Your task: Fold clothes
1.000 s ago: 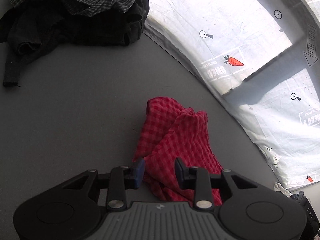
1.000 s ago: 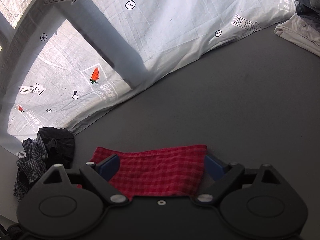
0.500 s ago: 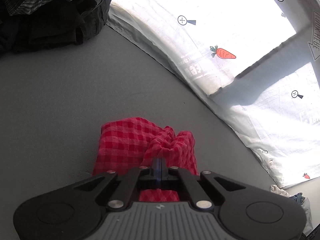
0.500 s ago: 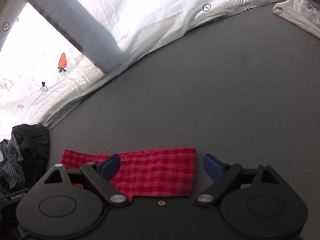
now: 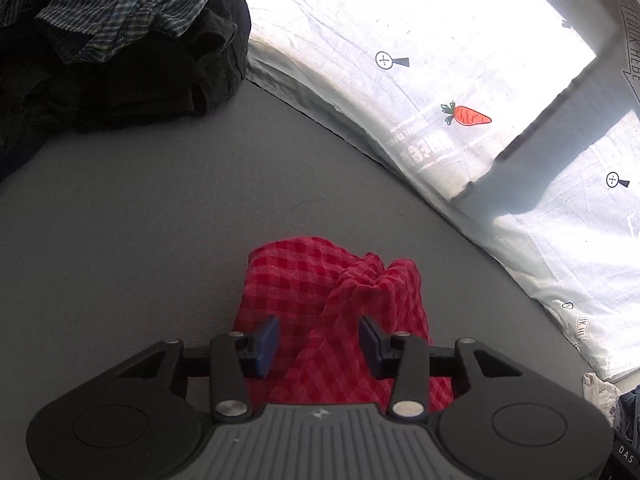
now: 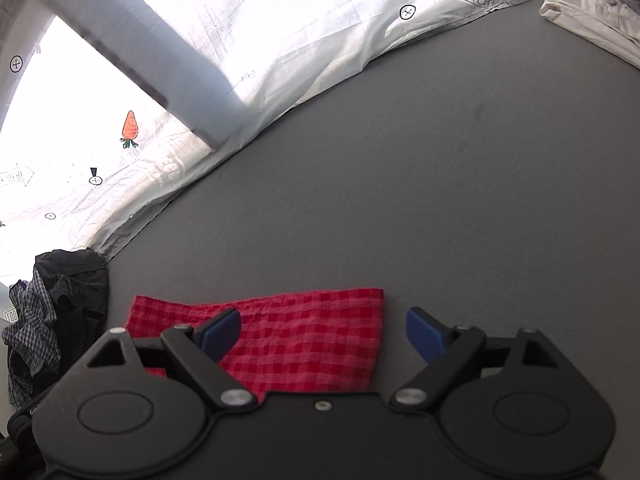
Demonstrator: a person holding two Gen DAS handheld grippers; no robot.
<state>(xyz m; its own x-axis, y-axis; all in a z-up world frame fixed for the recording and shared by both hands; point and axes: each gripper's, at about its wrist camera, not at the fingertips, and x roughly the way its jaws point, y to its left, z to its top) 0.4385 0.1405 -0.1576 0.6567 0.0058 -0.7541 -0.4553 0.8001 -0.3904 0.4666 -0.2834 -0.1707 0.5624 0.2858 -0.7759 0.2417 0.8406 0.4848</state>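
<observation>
One red-and-white checked cloth (image 5: 332, 304) lay on the one grey tabletop (image 5: 160, 208). One heap of dark and plaid garments (image 5: 120, 40) was there, one pale folded garment (image 6: 592, 20), and one carrot print (image 5: 466, 115) on the one white printed sheet (image 5: 400, 20).

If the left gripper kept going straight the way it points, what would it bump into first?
Most likely the bunched red checked cloth, which already lies between the opening jaws of the left gripper, untouched by its pads. Beneath it is the grey table; depth is hard to judge.

Left gripper (image 5: 319, 336) opening over, seemingly off, red cloth (image 5: 332, 292)
</observation>
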